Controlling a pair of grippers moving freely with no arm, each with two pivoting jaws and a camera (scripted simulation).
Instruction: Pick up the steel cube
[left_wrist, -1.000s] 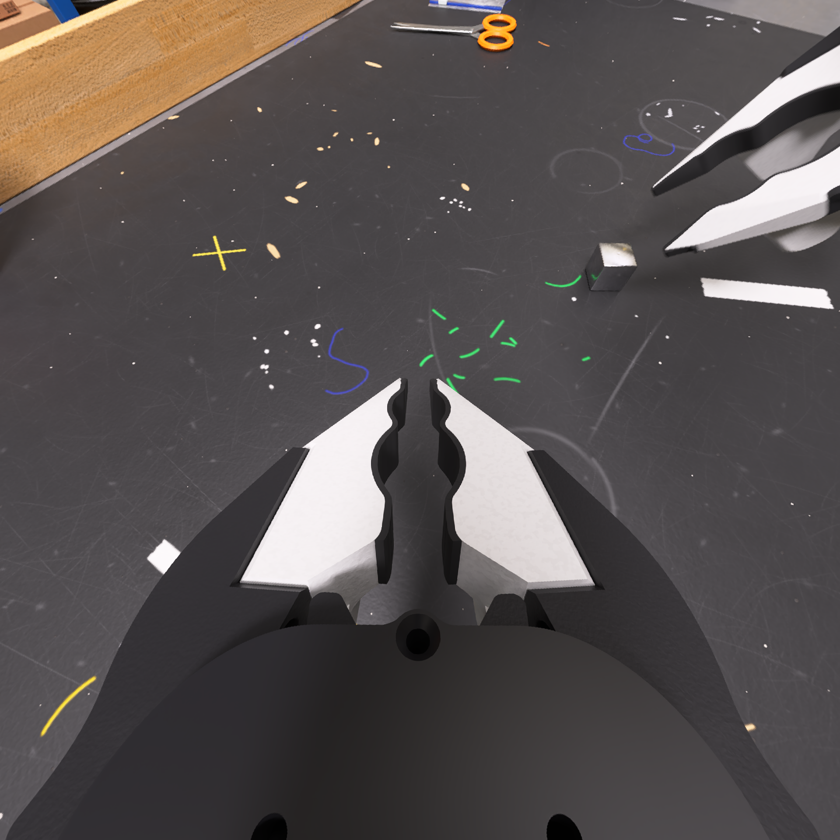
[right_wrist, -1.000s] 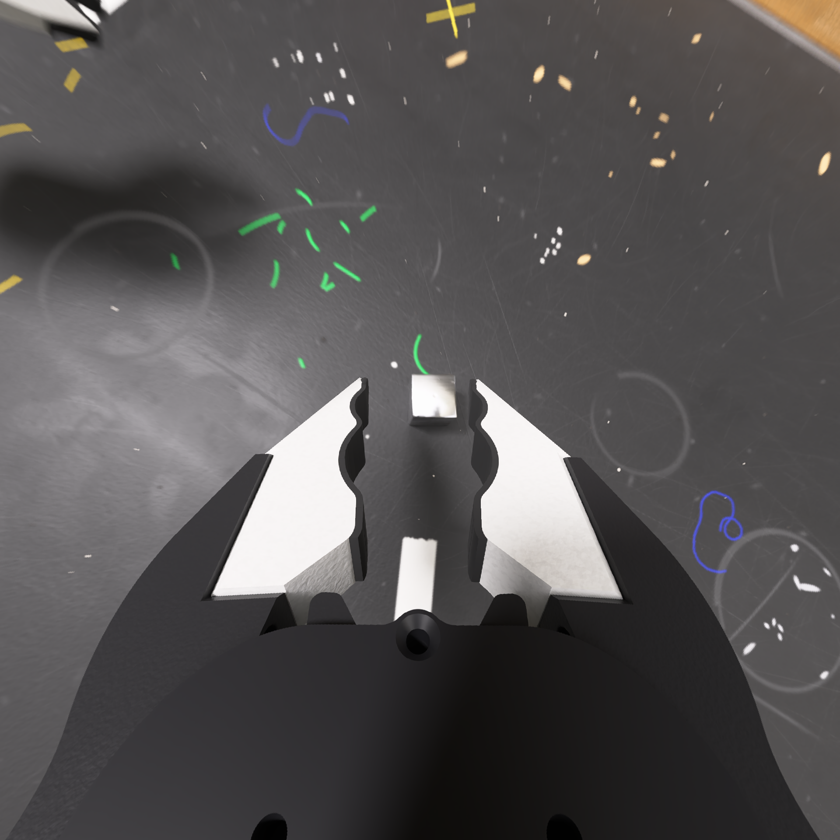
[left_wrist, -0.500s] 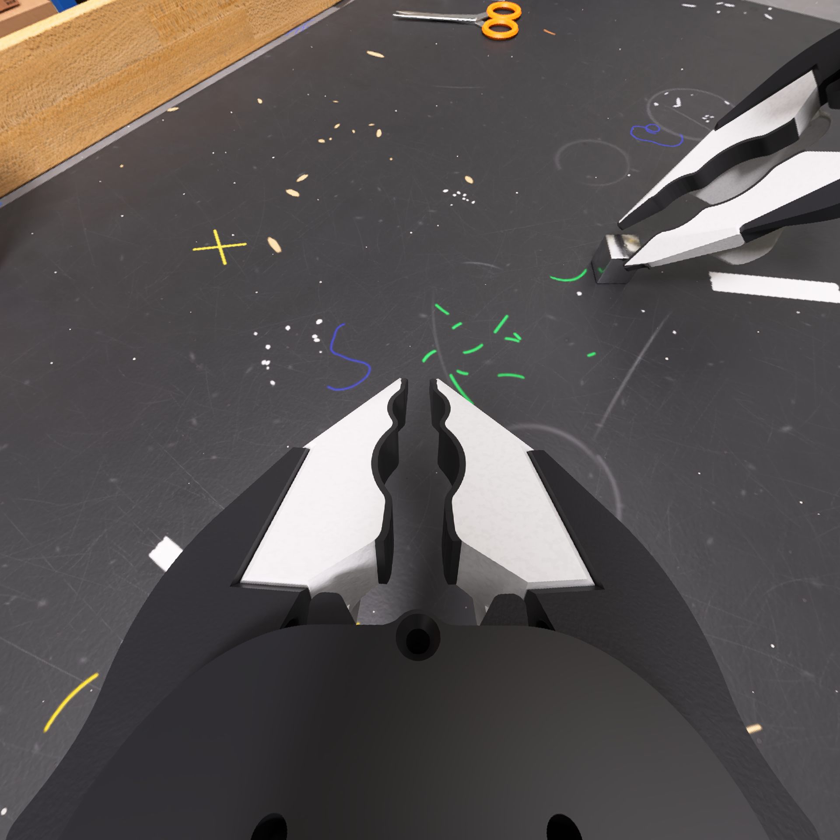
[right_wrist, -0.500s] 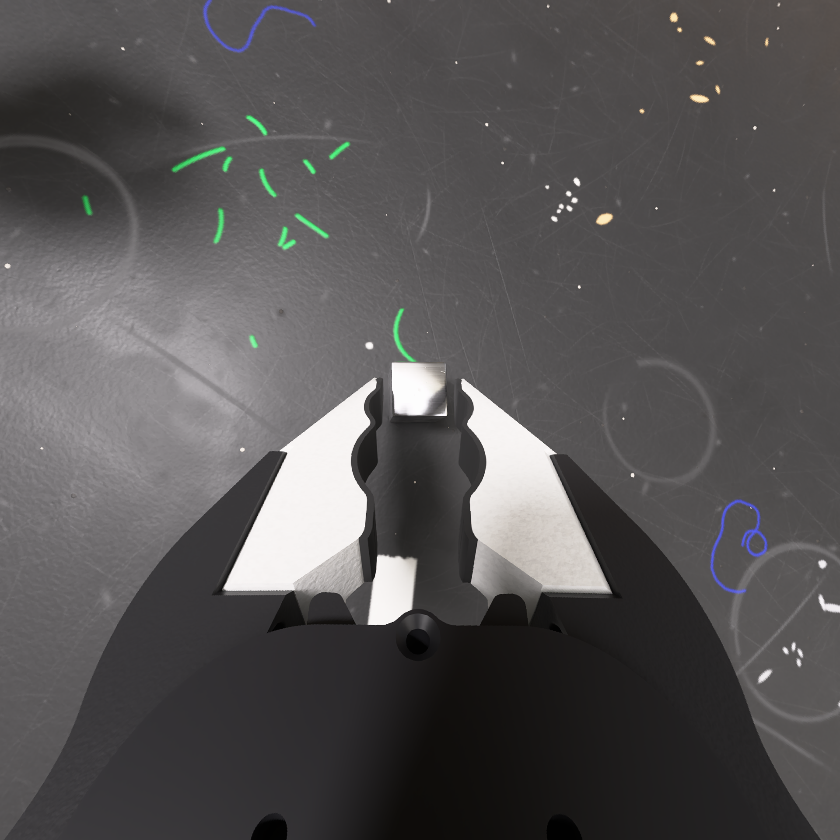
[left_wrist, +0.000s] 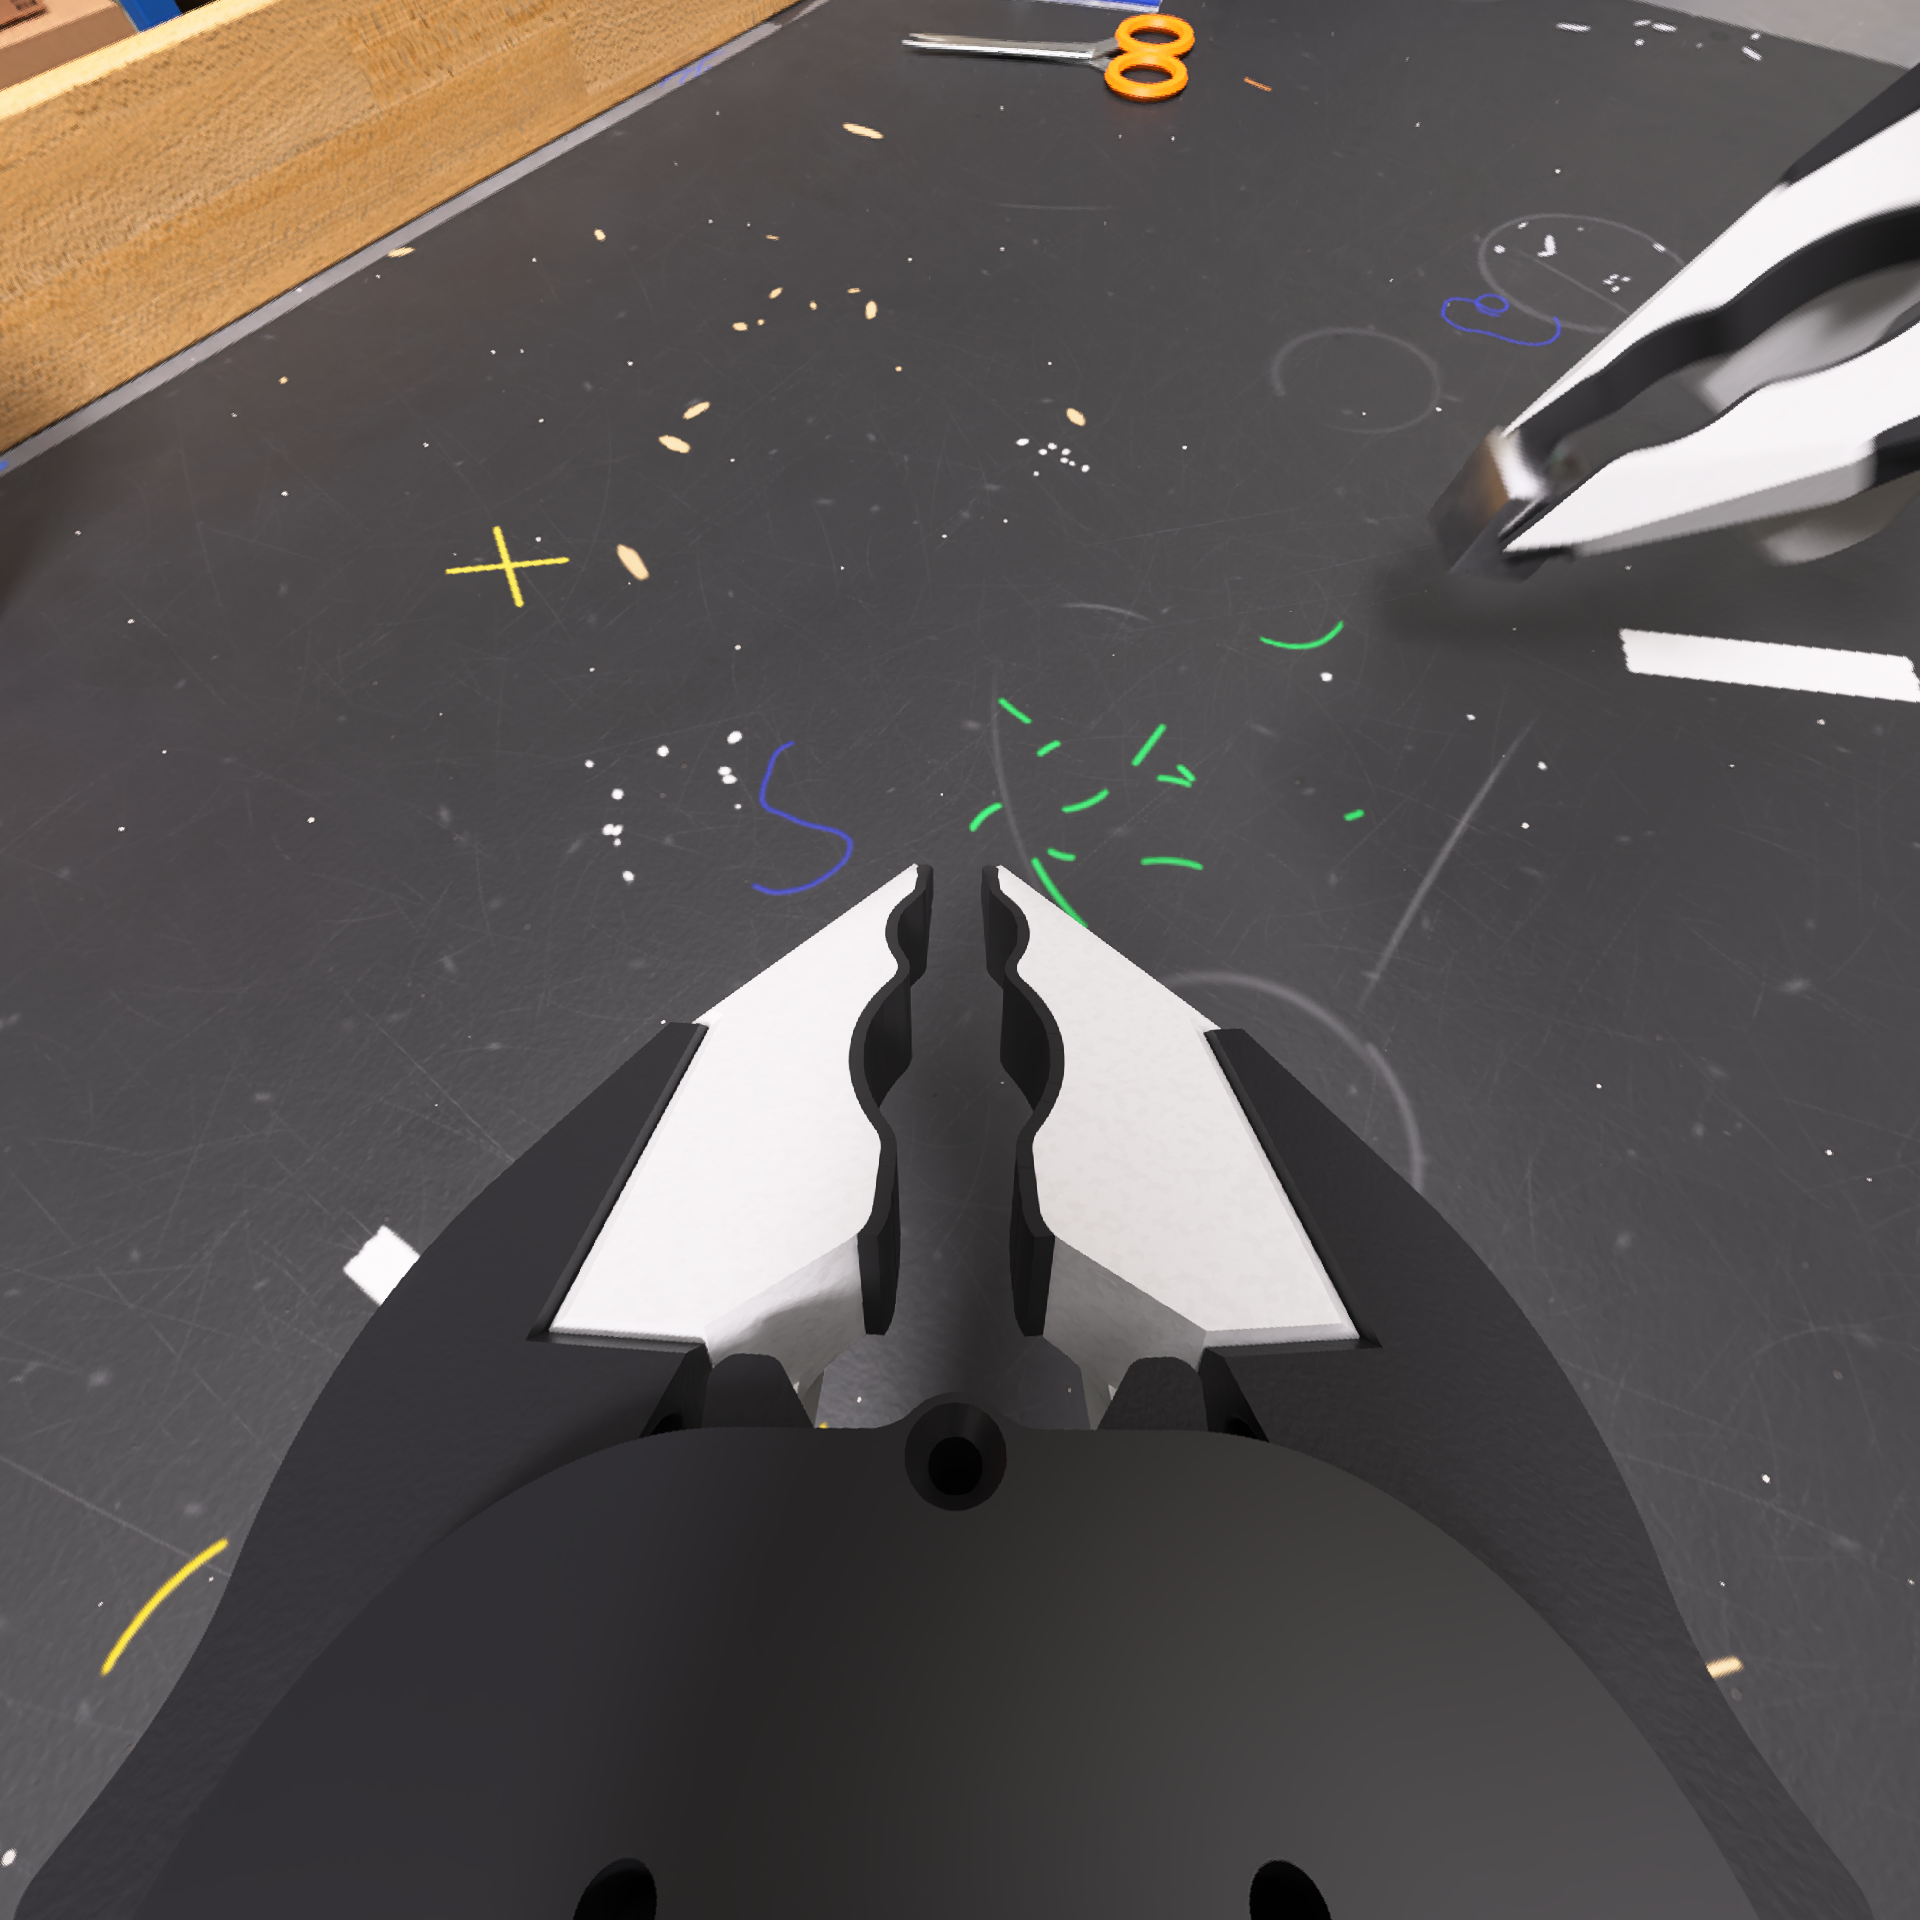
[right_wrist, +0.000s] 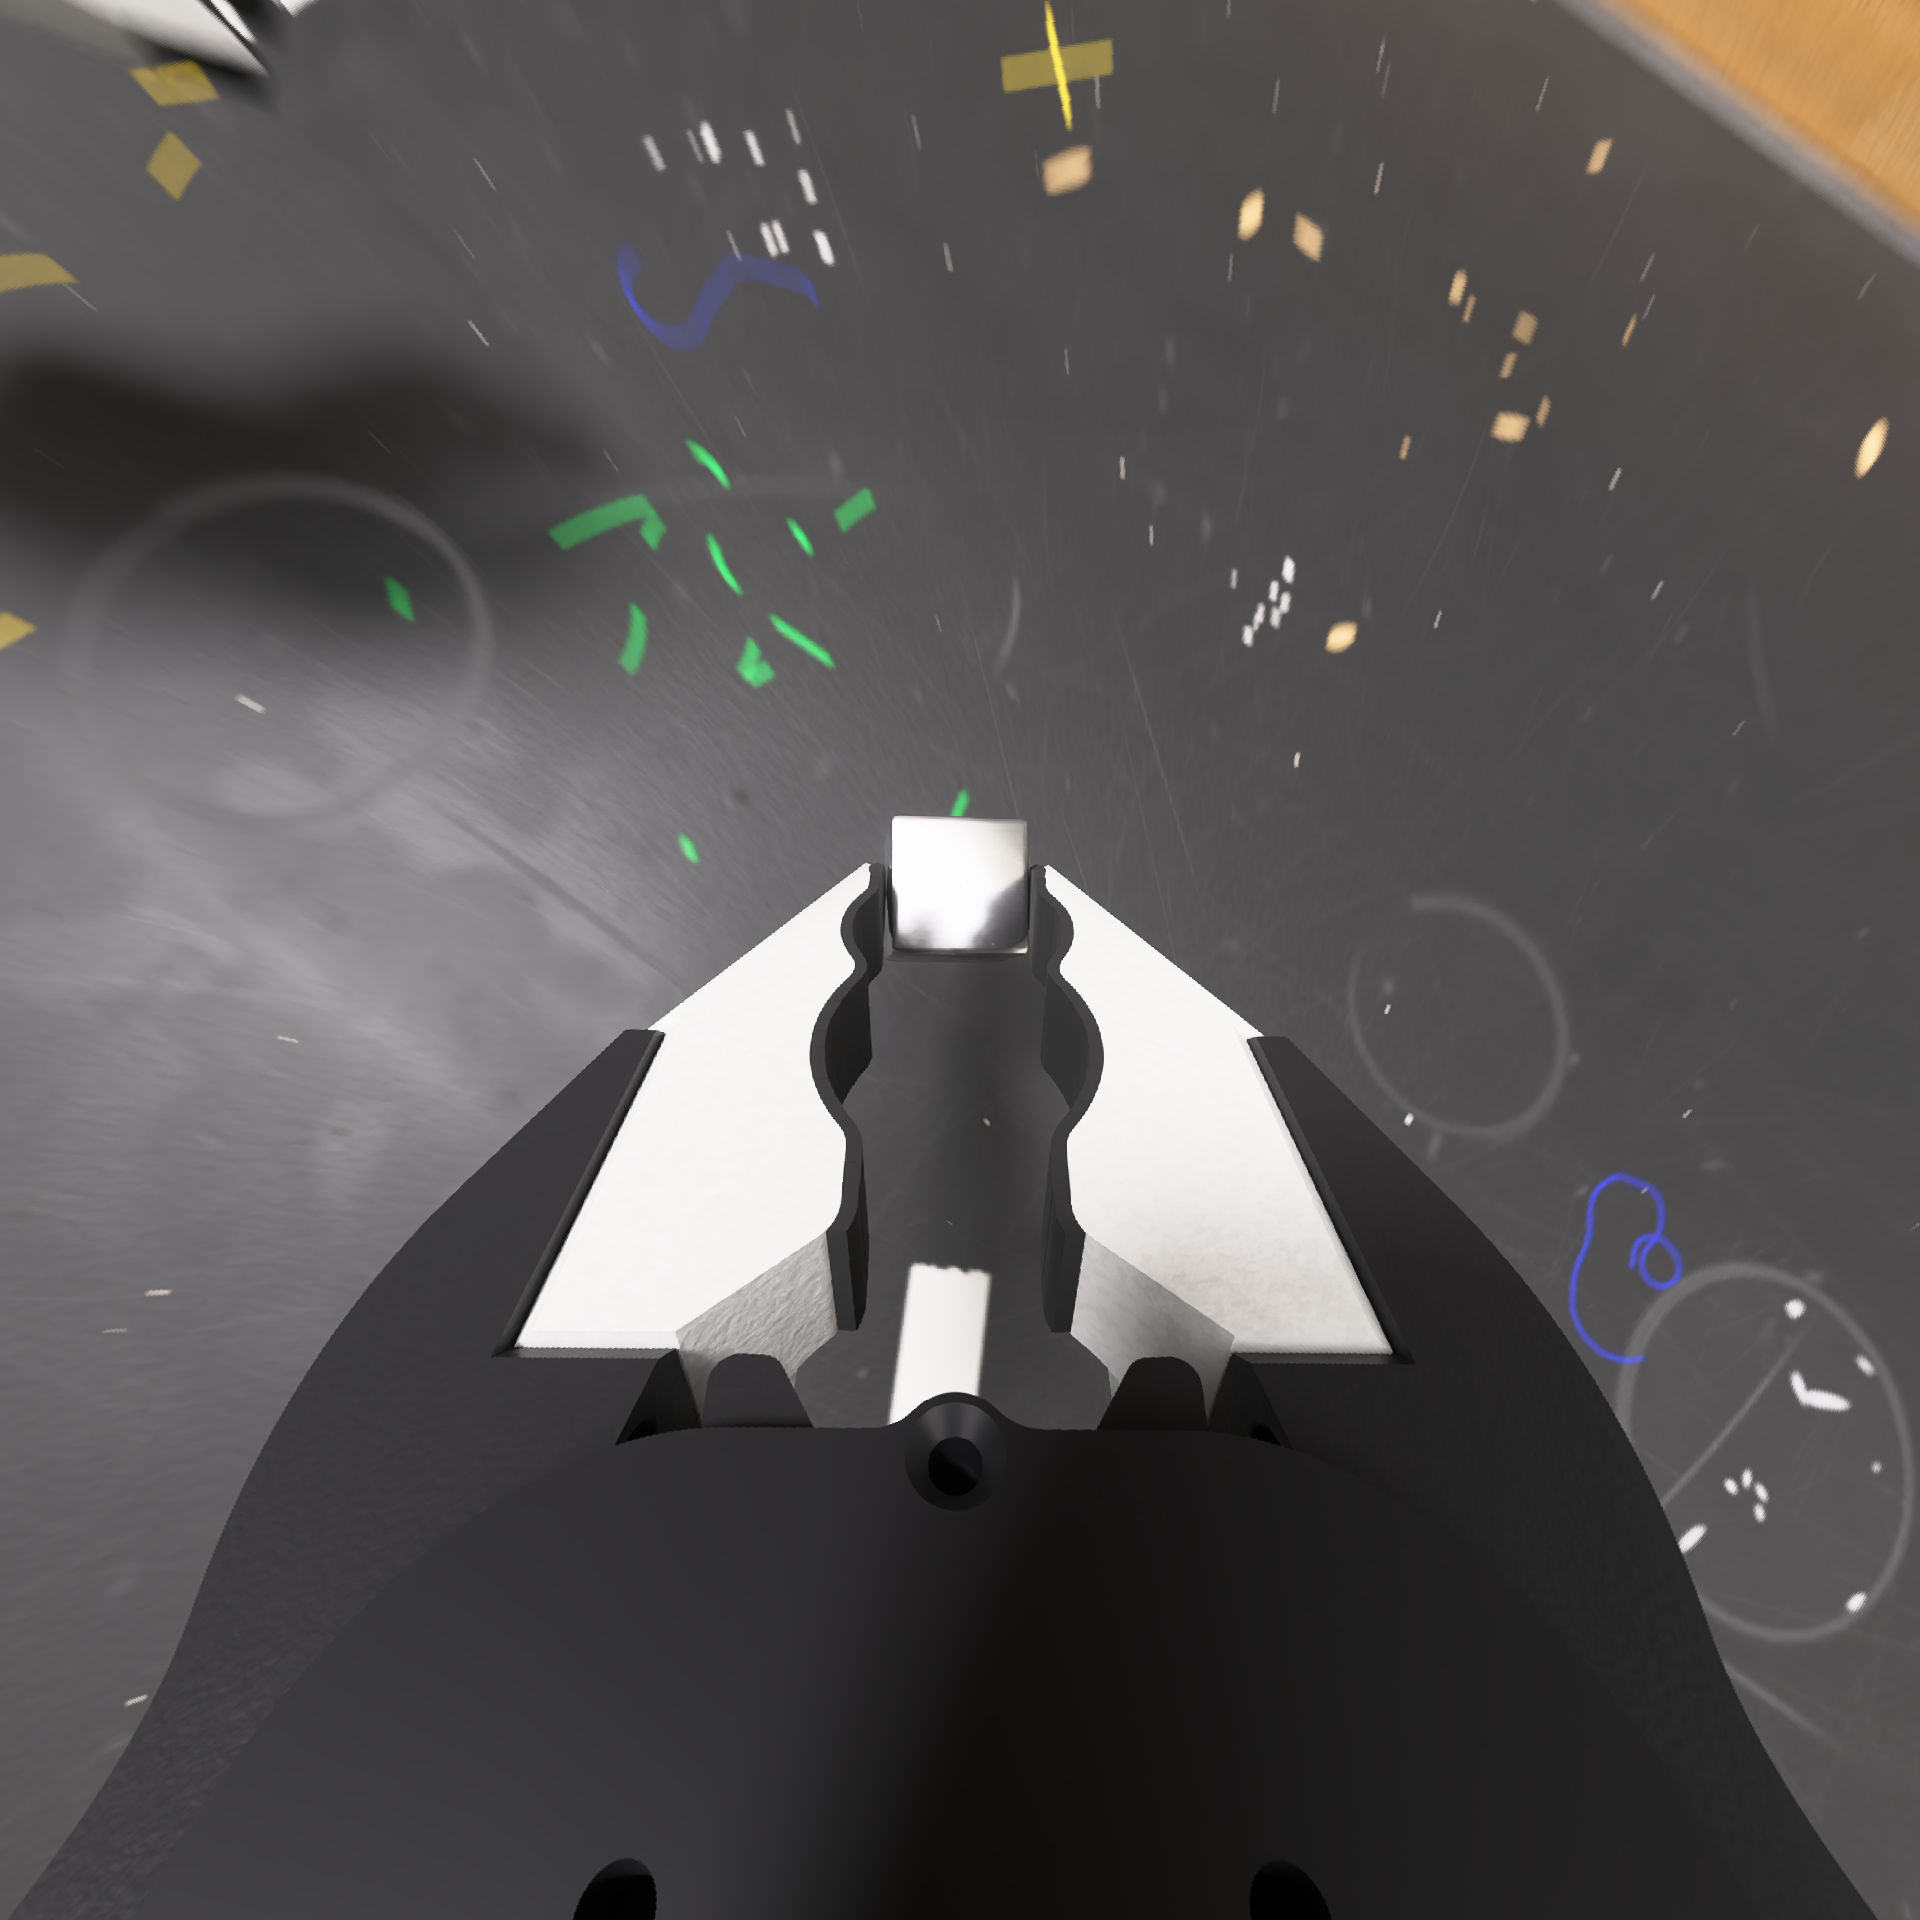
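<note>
The steel cube (right_wrist: 958, 881) is small and shiny and sits pinched between my right gripper's (right_wrist: 958, 883) fingertips, held above the dark table. In the left wrist view the cube (left_wrist: 1481, 499) shows at the far right, at the tips of the right gripper (left_wrist: 1507, 509), with a soft shadow on the table below it. My left gripper (left_wrist: 956, 883) is nearly shut with a narrow gap and holds nothing, low over the table near green marks.
A wooden board (left_wrist: 260, 166) runs along the far left edge. Orange-handled scissors (left_wrist: 1101, 52) lie at the far end. A white tape strip (left_wrist: 1766, 665) lies on the table under the right gripper. The dark table (left_wrist: 416, 935) bears chalk marks and specks.
My right gripper closed on the steel cube and lifted it off the table, moving up and back. The left gripper has stayed where it was.
</note>
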